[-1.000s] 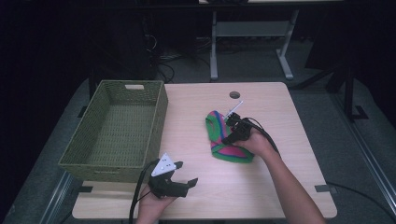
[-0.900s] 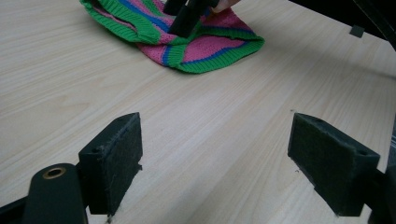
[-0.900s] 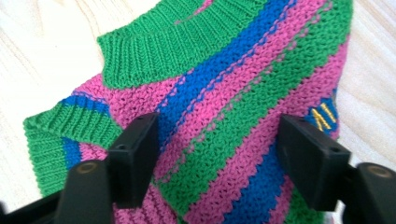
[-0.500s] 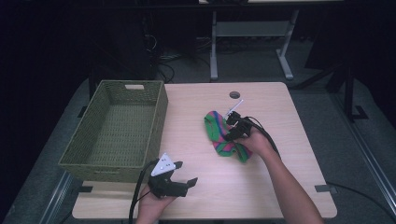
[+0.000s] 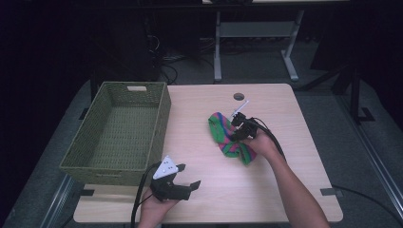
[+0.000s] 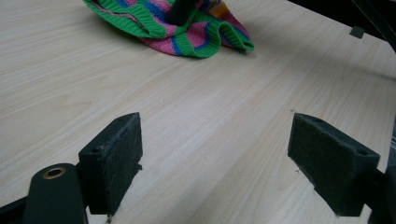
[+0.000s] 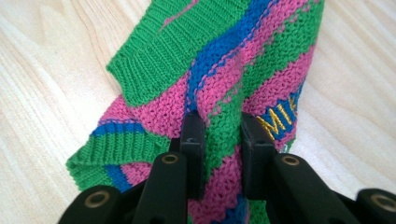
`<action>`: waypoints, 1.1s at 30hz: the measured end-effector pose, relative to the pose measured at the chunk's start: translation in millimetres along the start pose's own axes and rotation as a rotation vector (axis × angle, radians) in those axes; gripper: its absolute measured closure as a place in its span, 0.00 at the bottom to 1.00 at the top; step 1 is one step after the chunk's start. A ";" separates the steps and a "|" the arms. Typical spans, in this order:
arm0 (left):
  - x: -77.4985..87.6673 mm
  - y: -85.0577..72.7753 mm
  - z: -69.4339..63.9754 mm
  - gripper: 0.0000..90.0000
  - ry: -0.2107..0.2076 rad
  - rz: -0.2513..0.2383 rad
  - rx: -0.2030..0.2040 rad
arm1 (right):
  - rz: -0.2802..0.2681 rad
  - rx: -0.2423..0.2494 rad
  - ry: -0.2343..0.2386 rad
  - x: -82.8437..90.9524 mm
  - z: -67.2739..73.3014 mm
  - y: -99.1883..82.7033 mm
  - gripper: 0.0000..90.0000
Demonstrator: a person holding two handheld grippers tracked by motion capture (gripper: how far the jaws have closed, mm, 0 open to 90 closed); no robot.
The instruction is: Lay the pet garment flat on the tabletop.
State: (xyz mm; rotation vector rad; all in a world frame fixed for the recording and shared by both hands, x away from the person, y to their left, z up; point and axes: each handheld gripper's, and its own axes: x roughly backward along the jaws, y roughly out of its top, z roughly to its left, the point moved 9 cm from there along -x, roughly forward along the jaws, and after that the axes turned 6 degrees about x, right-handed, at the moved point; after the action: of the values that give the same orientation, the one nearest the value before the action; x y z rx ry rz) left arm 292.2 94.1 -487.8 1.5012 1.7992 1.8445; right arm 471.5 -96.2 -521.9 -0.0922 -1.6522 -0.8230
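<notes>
At the middle of the worktop [image 5: 285, 190], the right claw [image 7: 217, 140] had just been closing and pinched a fold of the striped knit sock [image 7: 243, 60] — green, pink, blue. Near the front edge, the left claw [image 6: 215, 158] gaped, holding nothing — beside the woven basket [image 5: 100, 161].

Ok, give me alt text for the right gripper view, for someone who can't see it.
The right gripper has just been closing, and its two black jaws pinch a raised fold of a green, pink and blue striped knitted garment with yellow lettering. The garment lies on a pale wooden table.
</notes>
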 end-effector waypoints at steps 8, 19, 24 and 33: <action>-0.7 -0.1 -1.1 0.19 -0.001 0.003 0.000 | -0.043 -0.017 0.016 16.5 -1.4 5.0 0.84; -0.7 -0.7 -1.4 0.19 0.000 0.007 -0.004 | -0.122 -0.022 0.026 50.0 -2.5 8.8 0.84; -0.5 -0.6 -1.9 0.19 -0.001 0.004 -0.007 | -0.141 -0.013 0.040 64.1 1.1 9.6 0.84; -1.1 -0.6 -3.3 0.19 -0.006 0.004 0.001 | -0.176 0.023 0.008 89.8 8.7 13.9 0.84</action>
State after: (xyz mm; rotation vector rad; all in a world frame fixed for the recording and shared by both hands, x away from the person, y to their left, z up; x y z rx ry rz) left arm 290.1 91.4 -488.2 1.5109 1.7962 1.8388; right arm 446.7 -114.4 -435.9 0.0734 -1.6788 -0.9351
